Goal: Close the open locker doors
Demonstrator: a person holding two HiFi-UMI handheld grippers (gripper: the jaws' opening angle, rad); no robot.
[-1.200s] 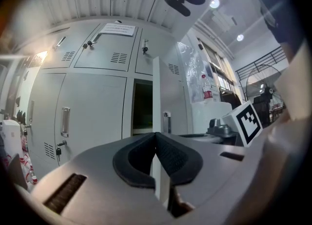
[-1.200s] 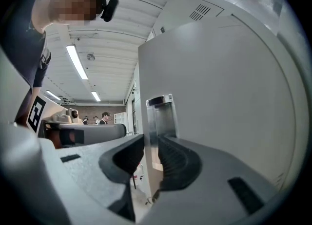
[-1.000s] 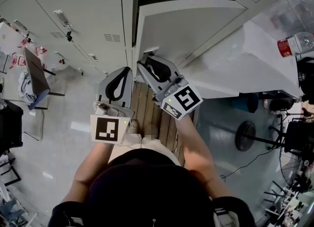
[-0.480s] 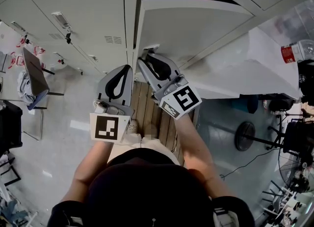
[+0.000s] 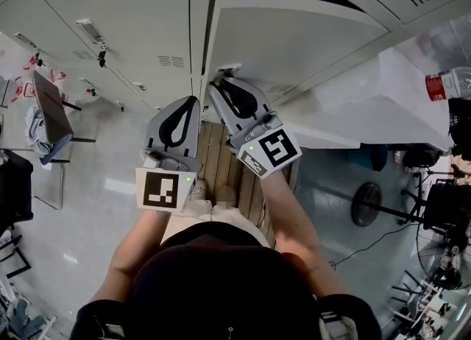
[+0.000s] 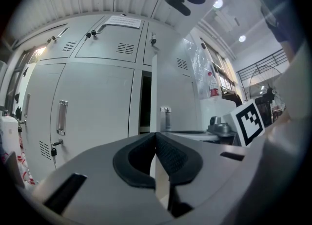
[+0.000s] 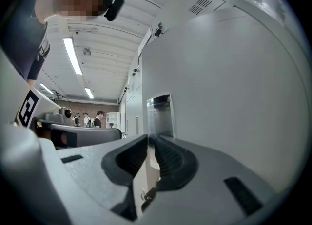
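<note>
- The left gripper [image 6: 156, 134] has its claw closed tip to tip, with nothing between the pads.
- The marker cube [image 5: 162, 190] on it shows a black square pattern and no letters.
- The right gripper [image 7: 148, 137] has a narrow claw whose jaws have just been closing, leaving only a thin slit.
- Its own cube [image 5: 269, 151] bears another black pattern, with no words on it.
- Both grippers hang over a strip of wooden boards [image 5: 229, 173], with bare grey floor to the left.
- The open locker door [image 5: 294, 40] stands just ahead of the right gripper, swung out towards the person.
- The door's free edge is nearest the grippers, and the handle [image 7: 159, 114] sits close to that edge, right above the claw.
- The edge seems to run down into the slit, but the wide lens makes a firm pinch hard to confirm.
- In the left gripper view a dark gap [image 6: 145, 103] separates the door's edge from the neighbouring closed lockers [image 5: 110, 7].
- A paper sheet [image 6: 122, 21] is stuck on an upper locker, and its print is too small to read.
- To the right of the door, near its lower edge, stands a white table [image 5: 368, 110].
- A bottle [image 5: 450, 81] with a red label stands past the table, and its wording is unreadable.
- A chair [image 5: 51, 110] stands well apart on the left.
- A few people [image 7: 92, 118] stand far down the room.
</note>
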